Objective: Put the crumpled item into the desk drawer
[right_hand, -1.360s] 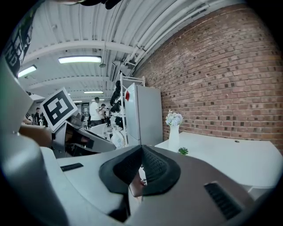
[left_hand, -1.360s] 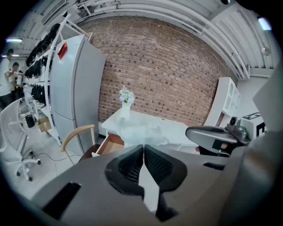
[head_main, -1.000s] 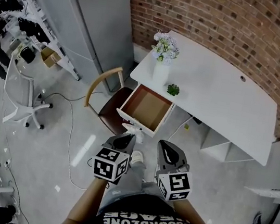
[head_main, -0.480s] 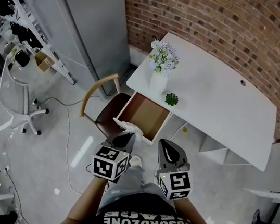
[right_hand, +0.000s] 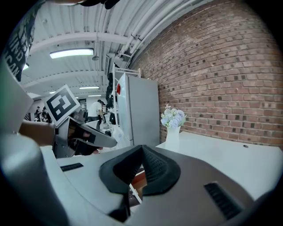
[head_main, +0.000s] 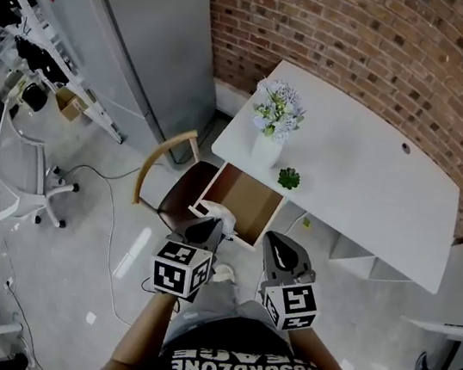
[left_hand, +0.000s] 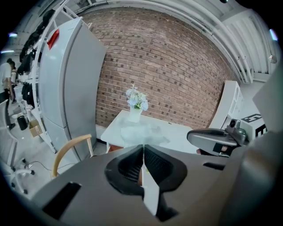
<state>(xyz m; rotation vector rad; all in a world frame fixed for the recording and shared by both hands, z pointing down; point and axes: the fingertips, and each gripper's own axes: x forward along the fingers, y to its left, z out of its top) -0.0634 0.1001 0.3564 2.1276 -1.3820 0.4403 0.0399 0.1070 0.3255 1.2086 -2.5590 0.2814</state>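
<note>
Brick wall (head_main: 392,48) ran behind a white desk (head_main: 362,183), w/ a tall grey cabinet (head_main: 142,35) to its left and pale floor below. On the desk's left end stood a white vase (head_main: 266,150) of pale flowers, and a small green plant (head_main: 289,178) sat just beside it, nearer the front edge. Under that end the desk drawer (head_main: 247,198) was pulled out, its brown inside bare. A wooden chair (head_main: 161,147) w/ curved back stood just left of the drawer, and a white office chair (head_main: 27,182) was well apart at far left. A cable (head_main: 111,230) trailed across the floor btwn them.

Both tools were held out low in front of the person, side by side. The left gripper (head_main: 207,226) had its jaws pressed together on the crumpled item (head_main: 223,215), a white wad. A thin white strip of it ran down btwn the pads in the left gripper view. In the head view the wad showed at the drawer's near-left front corner, not inside; height above it couldn't be told. The right gripper (head_main: 279,244) had its jaws closed tip to tip w/ nothing btwn them, and pointed toward the drawer's right front.
</note>
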